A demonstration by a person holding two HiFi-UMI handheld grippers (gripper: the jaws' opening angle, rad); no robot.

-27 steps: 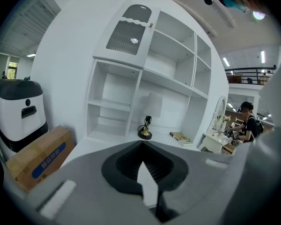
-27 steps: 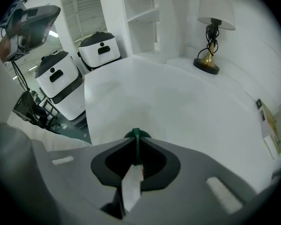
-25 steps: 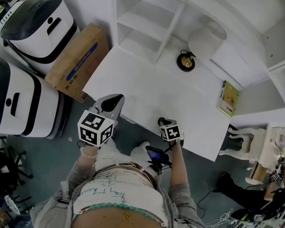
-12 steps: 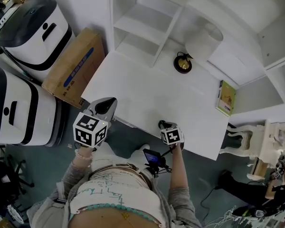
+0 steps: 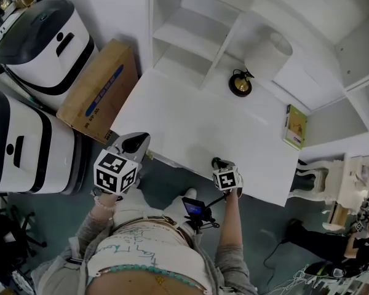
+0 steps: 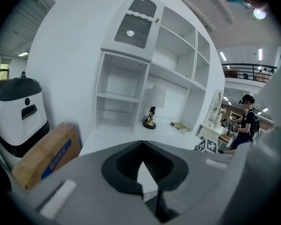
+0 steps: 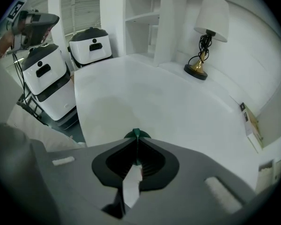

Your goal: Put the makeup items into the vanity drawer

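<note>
The left gripper [image 6: 141, 143] has its jaws brought together at the tips with nothing between them, and it sits at the near left edge of the white vanity top [image 5: 190, 121], pointing across it. Its marker cube [image 5: 115, 171] carries black-and-white square patterns, no letters. The right gripper [image 7: 136, 136] is likewise closed and empty, its green-tipped jaws meeting just over the near edge of the same top, well apart from the left one; its own patterned cube [image 5: 226, 179] faces up. The vanity top is bare in front of both grippers. No makeup items can be made out in any view, and the drawer under the near edge cannot be told apart from the rest of the front. Toward the back stands a lamp [image 5: 240, 83] with a dark and gold base and a white shade, beside the open white shelf unit [image 5: 184, 23]. A green and yellow book [image 5: 295, 126] lies near the top's right end, its cover print too small to read. Left of the vanity leans a cardboard box [image 5: 95, 91] with a blue label [image 5: 104, 83] whose white lettering is illegible, next to two white appliances [image 5: 43, 35] with dark lids.
</note>
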